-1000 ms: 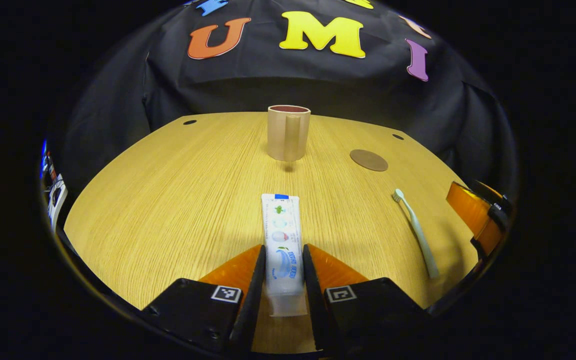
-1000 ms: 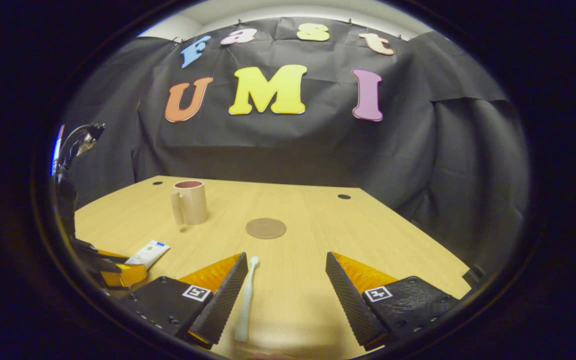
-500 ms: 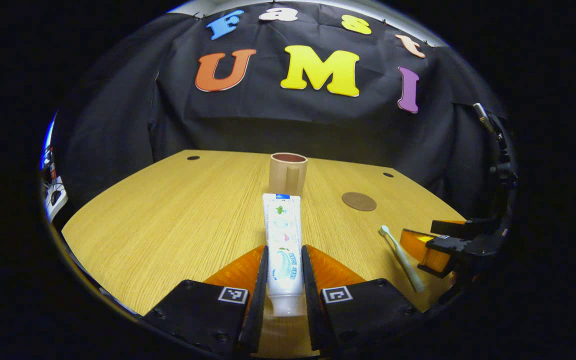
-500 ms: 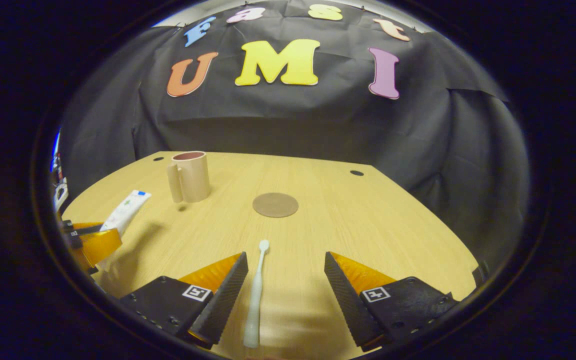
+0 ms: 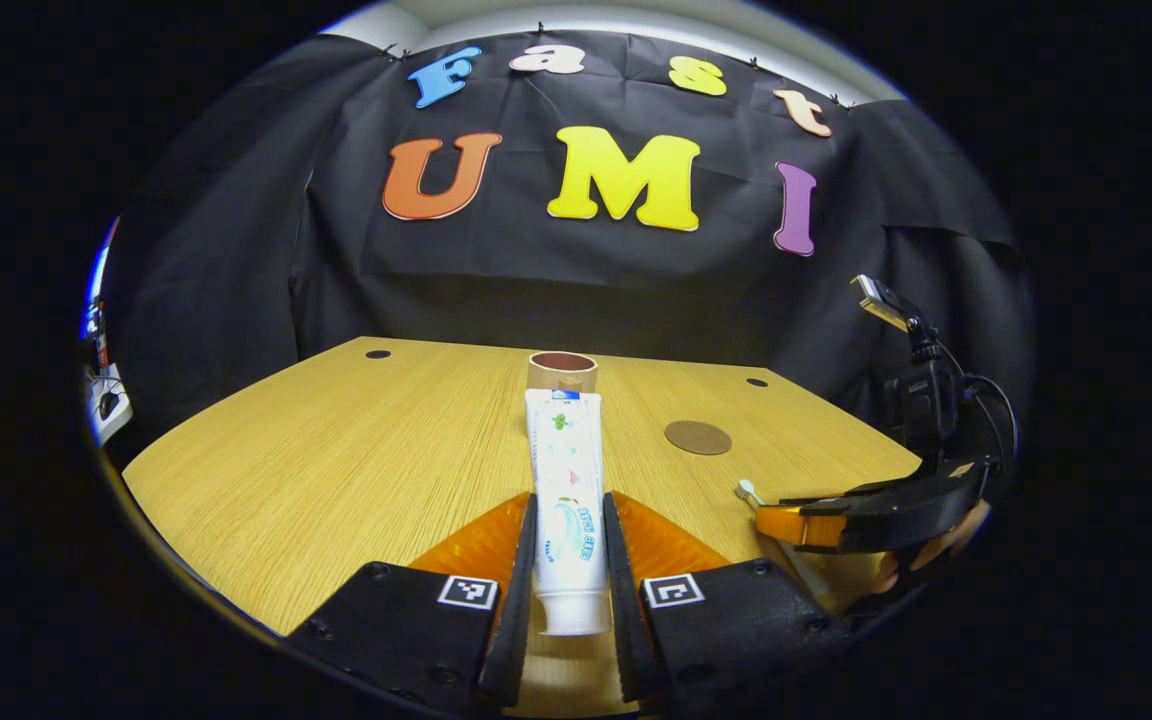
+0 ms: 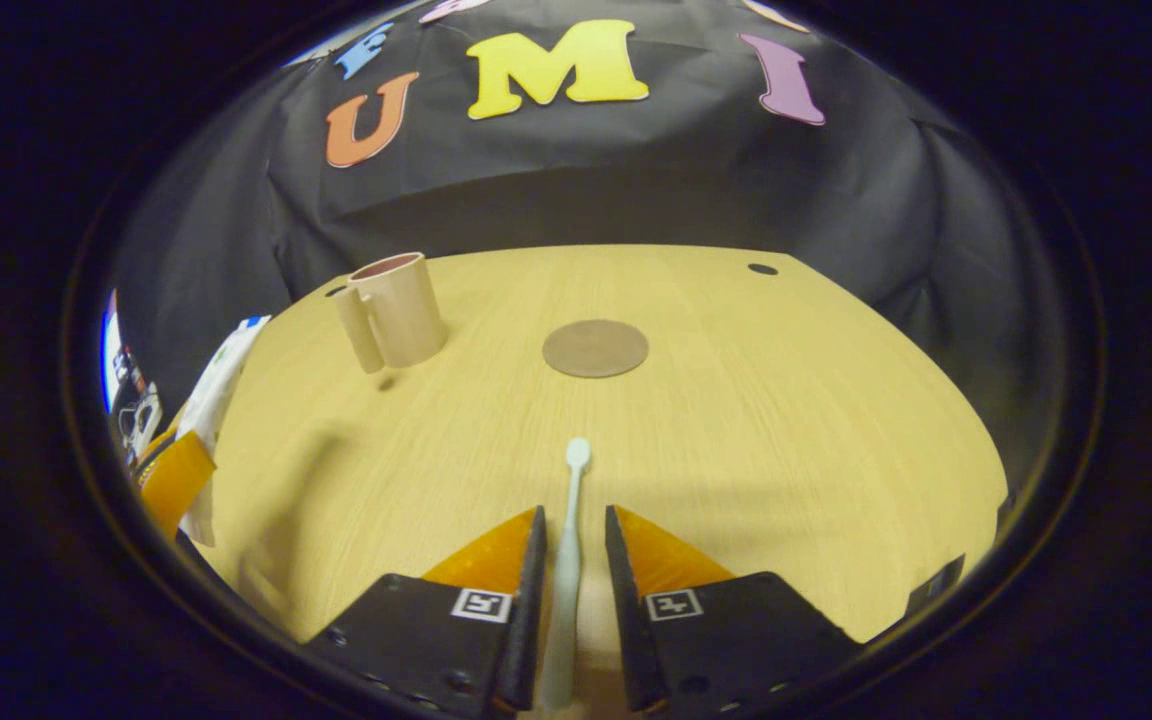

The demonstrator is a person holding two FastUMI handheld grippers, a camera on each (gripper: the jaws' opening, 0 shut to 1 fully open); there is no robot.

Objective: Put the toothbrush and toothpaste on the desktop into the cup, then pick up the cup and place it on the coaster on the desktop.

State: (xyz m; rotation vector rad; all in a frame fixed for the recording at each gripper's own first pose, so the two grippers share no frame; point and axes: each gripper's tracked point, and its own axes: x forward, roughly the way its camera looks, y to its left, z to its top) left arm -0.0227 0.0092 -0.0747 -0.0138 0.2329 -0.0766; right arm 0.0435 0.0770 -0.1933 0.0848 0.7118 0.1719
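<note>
cup (image 5: 562, 366) mostly behind toothpaste (image 5: 565, 470)

White toothpaste (image 5: 566, 490) raised, toothbrush (image 6: 568, 560) flat — beige cup (image 6: 396, 310) upright beside coaster (image 6: 595, 348).

The left gripper (image 5: 568, 520) is clamped on the toothpaste (image 5: 566, 490), raised clear of the desktop (image 5: 336, 450), with the cup (image 5: 562, 368) directly beyond it.
</note>
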